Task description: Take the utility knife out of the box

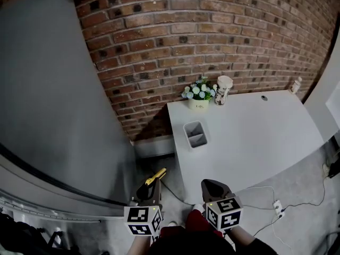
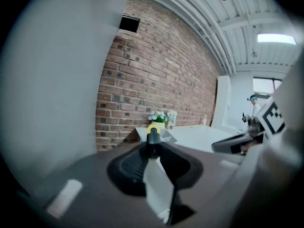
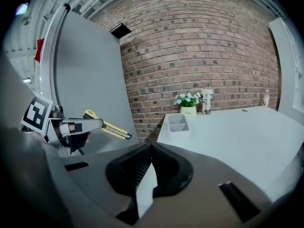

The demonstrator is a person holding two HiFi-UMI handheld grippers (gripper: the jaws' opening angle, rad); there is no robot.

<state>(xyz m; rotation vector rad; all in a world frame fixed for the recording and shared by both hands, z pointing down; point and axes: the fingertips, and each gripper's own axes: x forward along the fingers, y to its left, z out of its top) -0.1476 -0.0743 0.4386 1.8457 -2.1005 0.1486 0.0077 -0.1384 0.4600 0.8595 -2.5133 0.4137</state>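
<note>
My left gripper (image 1: 149, 186) is shut on a yellow and black utility knife (image 1: 156, 176), held in the air left of the white table (image 1: 255, 137), off its front left corner. In the left gripper view the knife (image 2: 153, 136) pokes out between the jaws of this gripper (image 2: 153, 145). The right gripper view shows the same knife (image 3: 108, 127) slanting out of the left gripper (image 3: 76, 126). A grey two-compartment box (image 1: 195, 134) stands near the table's left edge, far from both grippers. My right gripper (image 1: 208, 185) hangs over the table's front edge, shut and holding nothing (image 3: 152, 146).
A pot of flowers (image 1: 199, 93) and a pale patterned cup (image 1: 223, 89) stand at the table's back left by the brick wall (image 1: 223, 31). A small bottle (image 1: 296, 84) is at the back right. A big grey panel (image 1: 48, 100) fills the left. Cables and a power strip (image 1: 276, 206) lie on the floor.
</note>
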